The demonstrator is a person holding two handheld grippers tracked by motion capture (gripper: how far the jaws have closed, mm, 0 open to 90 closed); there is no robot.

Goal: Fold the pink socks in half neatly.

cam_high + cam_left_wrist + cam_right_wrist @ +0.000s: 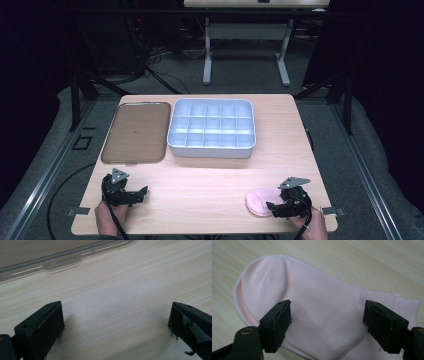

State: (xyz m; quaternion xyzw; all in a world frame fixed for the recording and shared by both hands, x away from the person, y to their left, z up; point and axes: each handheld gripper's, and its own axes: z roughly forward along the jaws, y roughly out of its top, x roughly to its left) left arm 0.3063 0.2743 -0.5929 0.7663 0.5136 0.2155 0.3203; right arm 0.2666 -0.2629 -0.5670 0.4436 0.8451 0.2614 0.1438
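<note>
no readable text, no labels, no brands, no numbers on anything in any view

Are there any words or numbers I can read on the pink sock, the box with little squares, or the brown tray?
No readable text anywhere.
Pink sock: plain, no words or label showing.
White box with little compartments: no writing.
Brown tray: only a tiny dark speck, not a letter.
Black claws: the right claw and left claw carry no marks or numbers.
</note>
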